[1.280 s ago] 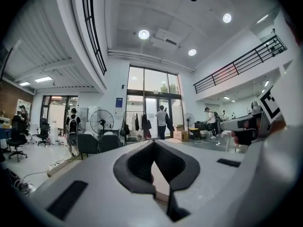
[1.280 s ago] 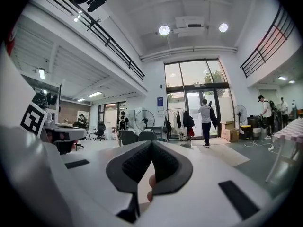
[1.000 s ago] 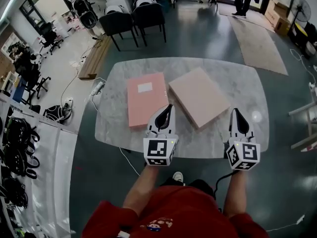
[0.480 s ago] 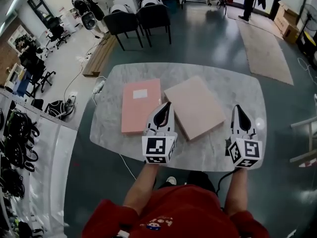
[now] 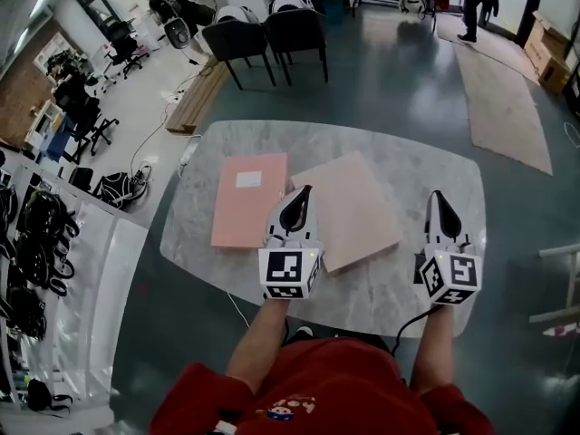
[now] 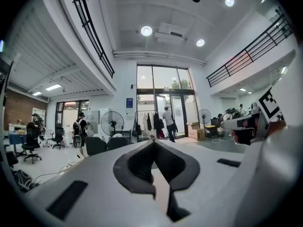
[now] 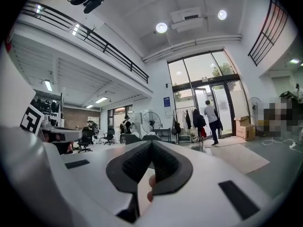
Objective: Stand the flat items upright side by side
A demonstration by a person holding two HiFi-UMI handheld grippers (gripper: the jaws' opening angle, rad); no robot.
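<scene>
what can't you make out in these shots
- Head view: the print on the pink folder's white label is too small to read.
- Head view: the left gripper covers the tan folder's near-left edge.
- Both gripper views: the table and both folders lie below the frame, so only the room shows.

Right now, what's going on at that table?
A person in a red top holds a gripper in each hand over the near side of a marble table. A pink folder and a beige flat box lie flat side by side on it, and neither has been stood up yet. The left gripper is above the gap between them, and the right gripper is off to the box's right. Both are shut, hold nothing and point level.
</scene>
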